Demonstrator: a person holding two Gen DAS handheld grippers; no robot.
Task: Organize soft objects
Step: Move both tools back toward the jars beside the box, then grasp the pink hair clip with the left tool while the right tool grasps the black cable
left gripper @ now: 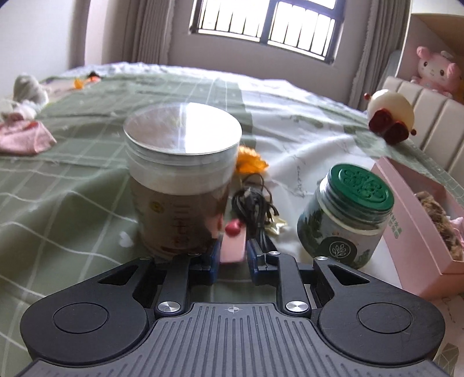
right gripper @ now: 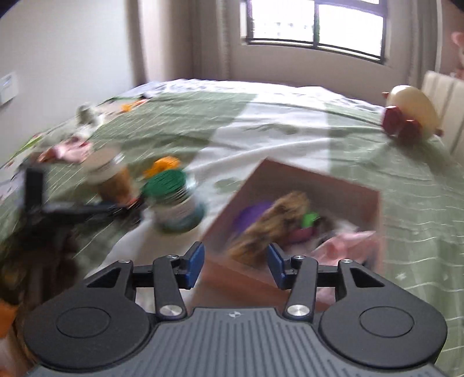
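The left gripper (left gripper: 233, 251) is clamped on a small pink soft block with a red bead (left gripper: 233, 245), low over the green checked bed (left gripper: 72, 179) beside a silver-lidded clear jar (left gripper: 181, 179). The right gripper (right gripper: 235, 265) stands wide apart, holding nothing, above the near wall of a pink cardboard box (right gripper: 342, 188); motion blur smears the box's brown furry toy (right gripper: 272, 223).

Daylit barred window (left gripper: 261, 26), beige curtains (left gripper: 145, 32), green-checked bed (left gripper: 72, 179).

My left gripper (left gripper: 232, 252) pinched a small pink cake-shaped toy (left gripper: 233, 246), red-topped, near; the pink box (right gripper: 290, 179) right held soft toys.
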